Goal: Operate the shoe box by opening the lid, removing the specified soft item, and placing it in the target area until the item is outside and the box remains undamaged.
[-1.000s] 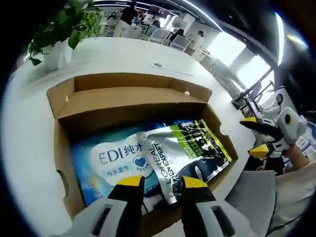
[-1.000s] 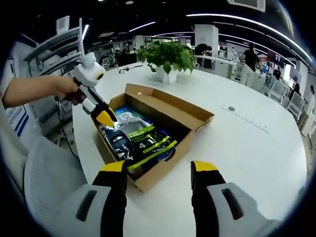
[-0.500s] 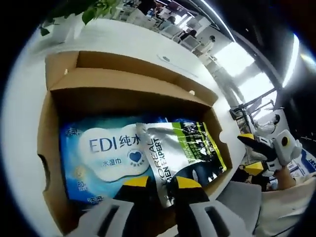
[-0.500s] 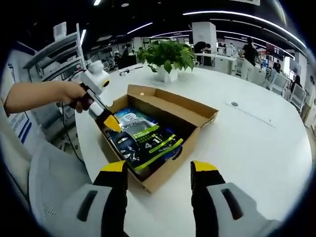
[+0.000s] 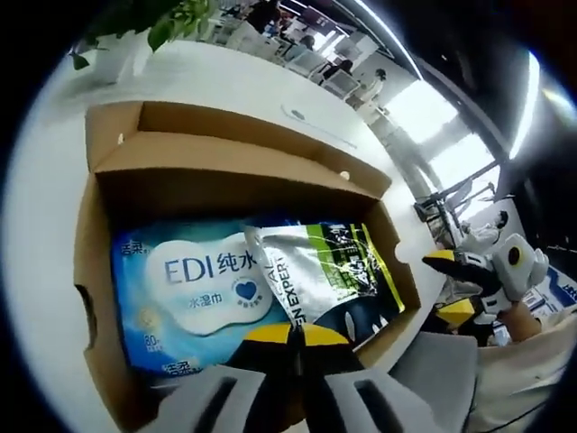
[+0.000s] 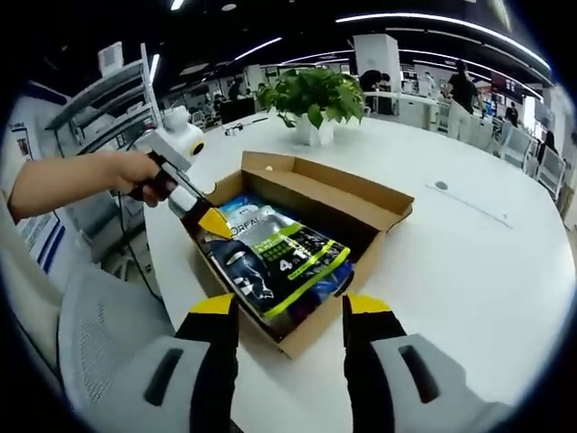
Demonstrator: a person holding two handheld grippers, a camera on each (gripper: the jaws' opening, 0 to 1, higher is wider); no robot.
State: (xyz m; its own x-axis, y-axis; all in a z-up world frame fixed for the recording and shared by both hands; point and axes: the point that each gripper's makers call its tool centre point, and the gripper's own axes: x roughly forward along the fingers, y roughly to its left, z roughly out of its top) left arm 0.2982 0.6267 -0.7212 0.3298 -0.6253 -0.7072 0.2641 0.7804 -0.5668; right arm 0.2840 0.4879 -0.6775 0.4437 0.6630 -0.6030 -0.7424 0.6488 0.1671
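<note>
An open cardboard shoe box (image 5: 216,152) lies on a white round table (image 6: 469,262), its lid folded back. Inside lie a blue EDI wet-wipes pack (image 5: 194,284) and, partly over it, a silver and green L'Oreal pouch (image 5: 329,271). My left gripper (image 5: 296,336) is shut on the pouch's near edge, yellow tips pressed together. In the right gripper view the left gripper (image 6: 216,224), held by a hand, bites the corner of the pouch (image 6: 279,257) at the near left corner of the box (image 6: 320,327). My right gripper (image 6: 290,305) hovers open just outside the box's near wall.
A potted plant (image 6: 315,95) stands on the table beyond the box. A grey mesh chair (image 6: 99,334) sits at the table's near edge. A small dark disc (image 6: 441,186) lies on the tabletop to the right. The right gripper (image 5: 449,287) shows beside the box.
My left gripper's jaws have closed from open onto the pouch's edge. The right gripper has edged nearer to the box's front wall.
</note>
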